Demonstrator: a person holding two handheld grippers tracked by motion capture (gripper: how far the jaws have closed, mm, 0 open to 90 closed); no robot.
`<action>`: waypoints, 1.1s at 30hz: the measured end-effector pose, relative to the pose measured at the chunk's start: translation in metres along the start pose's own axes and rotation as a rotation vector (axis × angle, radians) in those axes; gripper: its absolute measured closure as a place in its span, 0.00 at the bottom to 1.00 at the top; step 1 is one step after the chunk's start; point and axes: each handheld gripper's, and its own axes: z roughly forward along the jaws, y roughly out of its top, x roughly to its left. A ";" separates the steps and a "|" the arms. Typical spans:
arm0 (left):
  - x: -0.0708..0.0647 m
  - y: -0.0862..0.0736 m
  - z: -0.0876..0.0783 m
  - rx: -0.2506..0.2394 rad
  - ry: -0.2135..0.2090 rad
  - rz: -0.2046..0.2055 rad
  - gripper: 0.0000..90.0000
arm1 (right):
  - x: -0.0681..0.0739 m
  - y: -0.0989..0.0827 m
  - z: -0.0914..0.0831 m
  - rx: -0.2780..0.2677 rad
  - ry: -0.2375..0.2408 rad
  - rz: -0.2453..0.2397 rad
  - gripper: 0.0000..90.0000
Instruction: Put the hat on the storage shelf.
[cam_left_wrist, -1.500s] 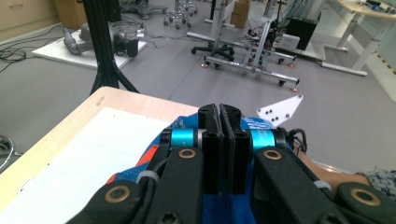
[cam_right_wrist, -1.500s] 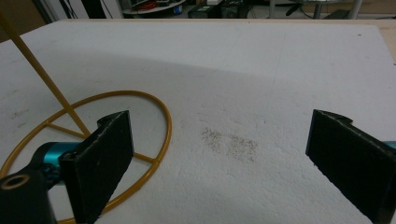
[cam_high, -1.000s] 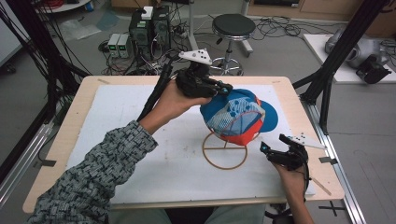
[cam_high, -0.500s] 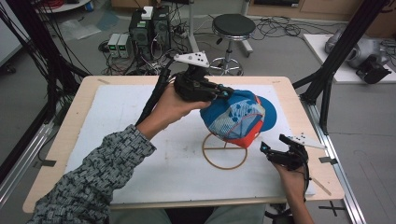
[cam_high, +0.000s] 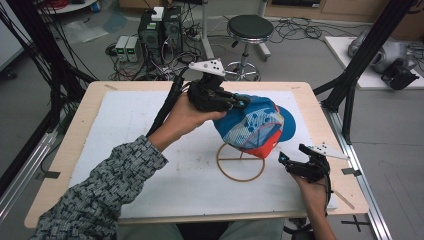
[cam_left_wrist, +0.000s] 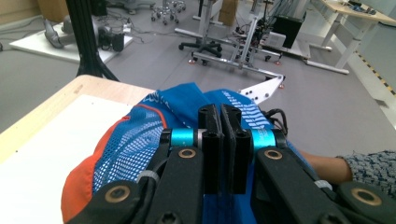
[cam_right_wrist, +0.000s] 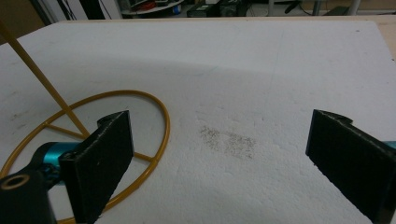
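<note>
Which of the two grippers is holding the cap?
The left gripper: its jaws are shut on the blue cap. The right gripper is open and apart.

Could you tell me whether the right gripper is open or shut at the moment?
Open. In its own view the right gripper has its two black jaws spread wide, with bare white mat between them and nothing held.
</note>
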 end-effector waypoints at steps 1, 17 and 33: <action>0.001 -0.001 0.001 0.004 0.005 0.001 0.97 | 0.000 0.000 0.000 0.000 0.000 0.000 0.07; 0.001 -0.014 0.006 -0.053 0.029 0.029 0.93 | -0.001 0.000 0.001 0.002 0.000 -0.004 0.07; 0.004 -0.016 0.002 -0.122 0.043 0.021 0.62 | -0.001 -0.001 0.000 0.004 0.000 0.001 0.07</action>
